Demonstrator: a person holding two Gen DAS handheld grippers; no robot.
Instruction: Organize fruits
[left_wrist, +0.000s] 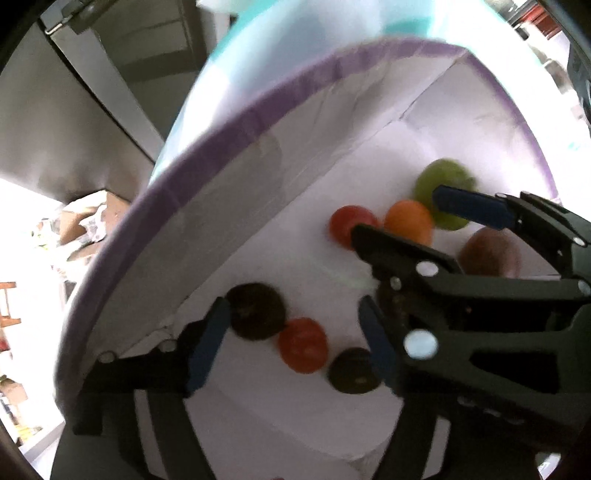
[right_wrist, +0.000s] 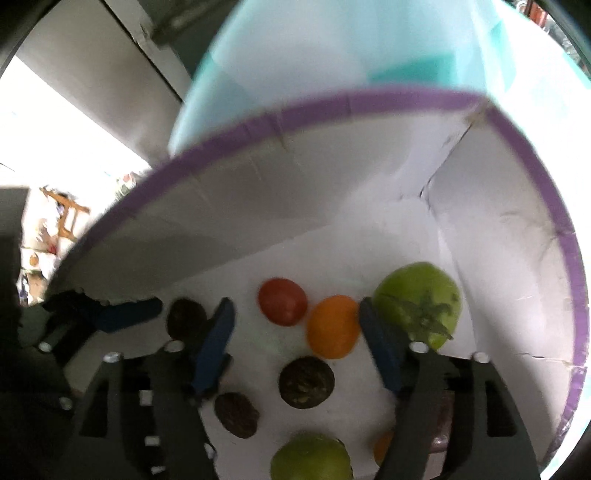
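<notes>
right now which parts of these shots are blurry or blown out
Left wrist view: the green fruit and purple bin rim smear with motion, and the room at left is blown out white. Right wrist view: sharper on the green tomato, though the rim streaks and the background window glares.

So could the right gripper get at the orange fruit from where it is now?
Probably yes. The right gripper is open inside the purple-rimmed box, and the orange fruit lies just ahead between its fingers, uncovered, though the red fruit and green tomato crowd it.
</notes>
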